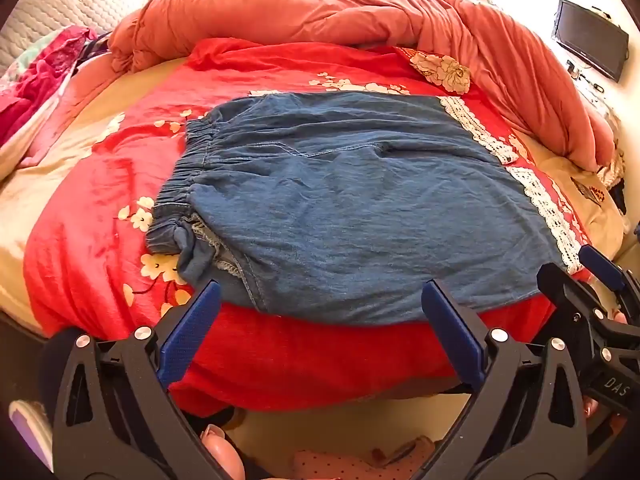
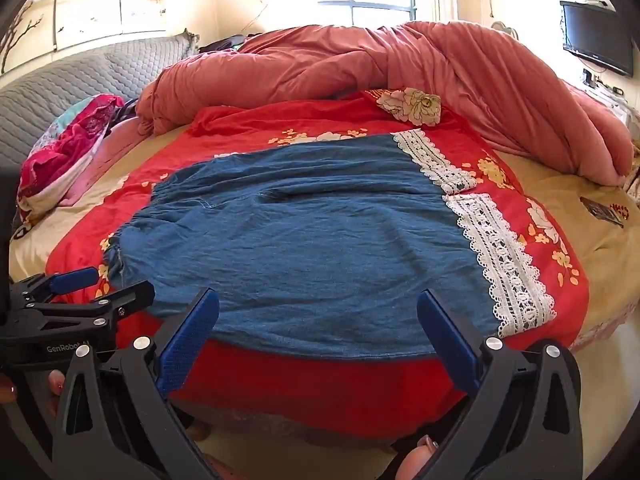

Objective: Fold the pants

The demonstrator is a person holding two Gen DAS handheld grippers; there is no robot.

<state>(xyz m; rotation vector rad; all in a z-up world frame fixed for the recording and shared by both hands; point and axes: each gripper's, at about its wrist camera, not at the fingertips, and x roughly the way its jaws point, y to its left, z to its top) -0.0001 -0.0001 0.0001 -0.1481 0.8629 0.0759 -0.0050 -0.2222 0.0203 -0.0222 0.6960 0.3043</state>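
Note:
The blue denim pants (image 1: 352, 200) lie flat on a red floral sheet (image 1: 120, 208), elastic waistband (image 1: 188, 168) to the left and white lace hems (image 1: 536, 192) to the right. They also show in the right wrist view (image 2: 312, 248), with the lace hems (image 2: 504, 256) at the right. My left gripper (image 1: 320, 292) is open and empty just short of the pants' near edge. My right gripper (image 2: 318, 300) is open and empty over the near edge. Each gripper shows in the other's view: the right one (image 1: 592, 280) and the left one (image 2: 104, 280).
A bunched pink duvet (image 1: 360, 12) lies along the back and right of the bed. A pink patterned cloth pile (image 2: 68, 152) sits at the left by a grey quilted headboard (image 2: 80, 80). A wall TV (image 2: 596, 36) hangs at the right. The floor (image 1: 340, 420) lies below the near bed edge.

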